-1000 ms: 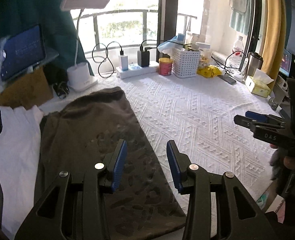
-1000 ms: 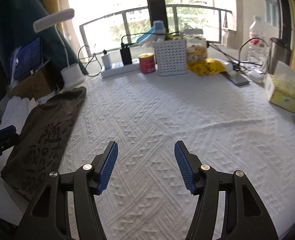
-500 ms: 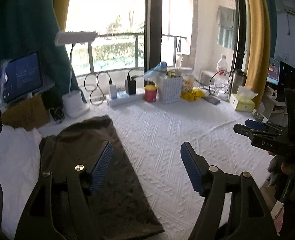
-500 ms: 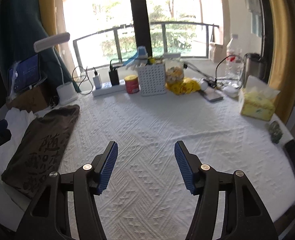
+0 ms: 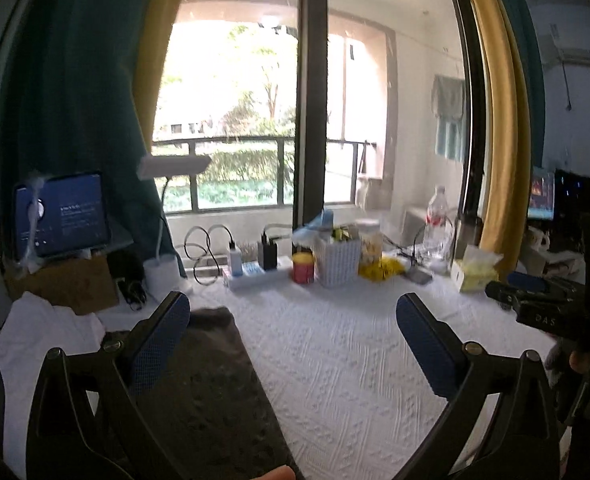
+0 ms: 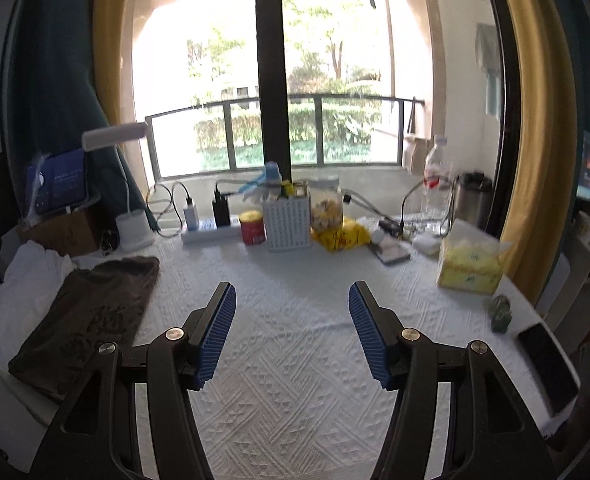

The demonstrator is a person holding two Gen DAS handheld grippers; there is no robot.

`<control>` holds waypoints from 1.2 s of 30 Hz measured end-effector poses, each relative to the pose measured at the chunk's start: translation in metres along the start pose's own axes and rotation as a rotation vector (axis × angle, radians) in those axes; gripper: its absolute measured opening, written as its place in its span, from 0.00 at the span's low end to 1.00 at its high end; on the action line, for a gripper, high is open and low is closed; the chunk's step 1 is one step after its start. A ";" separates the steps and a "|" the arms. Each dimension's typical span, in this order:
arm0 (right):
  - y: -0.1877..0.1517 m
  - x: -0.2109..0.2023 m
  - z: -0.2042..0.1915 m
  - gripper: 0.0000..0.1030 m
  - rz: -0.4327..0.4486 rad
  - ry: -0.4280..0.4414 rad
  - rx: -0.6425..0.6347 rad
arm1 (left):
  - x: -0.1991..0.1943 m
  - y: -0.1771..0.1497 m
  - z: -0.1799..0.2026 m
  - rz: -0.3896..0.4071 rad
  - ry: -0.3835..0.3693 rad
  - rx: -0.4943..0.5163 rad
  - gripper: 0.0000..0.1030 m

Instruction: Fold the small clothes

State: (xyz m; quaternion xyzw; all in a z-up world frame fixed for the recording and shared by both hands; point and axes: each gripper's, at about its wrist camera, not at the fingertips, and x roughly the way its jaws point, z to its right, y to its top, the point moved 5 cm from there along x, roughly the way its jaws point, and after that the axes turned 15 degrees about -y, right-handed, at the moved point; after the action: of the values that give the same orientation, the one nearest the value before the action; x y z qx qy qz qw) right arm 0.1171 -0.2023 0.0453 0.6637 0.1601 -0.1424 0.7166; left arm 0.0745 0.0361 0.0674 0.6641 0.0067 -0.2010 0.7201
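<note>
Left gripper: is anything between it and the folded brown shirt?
Nothing visible. The left gripper, its jaws just opened wide and empty, hangs over the folded brown shirt, which lies on the white tablecloth beside the white garment. The right gripper is open over bare cloth.

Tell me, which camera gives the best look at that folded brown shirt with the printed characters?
The right wrist view: the folded brown shirt lies whole and unobstructed there, its print visible. In the left wrist view the shirt is blurred and partly hidden behind the left gripper.
</note>
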 end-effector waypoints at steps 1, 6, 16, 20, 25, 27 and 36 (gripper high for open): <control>0.003 -0.005 0.001 0.61 0.014 -0.004 0.000 | -0.004 0.004 -0.001 0.017 0.005 -0.003 0.99; 0.019 -0.023 0.010 0.68 0.082 -0.035 0.019 | -0.013 0.015 -0.003 0.060 0.022 0.019 0.99; 0.048 -0.065 0.014 0.85 0.218 -0.059 0.021 | -0.041 0.033 -0.015 0.164 0.090 0.041 0.99; 0.057 -0.081 0.013 0.85 0.257 -0.060 0.023 | -0.052 0.038 -0.020 0.201 0.089 0.043 0.99; 0.063 -0.093 0.010 0.85 0.287 -0.051 0.034 | -0.057 0.042 -0.034 0.223 0.081 0.009 0.99; 0.064 -0.095 0.007 0.85 0.299 -0.059 0.028 | -0.060 0.042 -0.039 0.236 0.089 0.006 0.99; 0.056 -0.077 -0.014 0.85 0.267 -0.062 -0.007 | -0.055 0.034 -0.043 0.214 0.119 0.012 0.99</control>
State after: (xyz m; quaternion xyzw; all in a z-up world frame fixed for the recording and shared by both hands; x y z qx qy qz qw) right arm 0.0697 -0.1850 0.1279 0.6718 0.0485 -0.0655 0.7363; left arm 0.0449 0.0945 0.1099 0.6763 -0.0225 -0.0833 0.7316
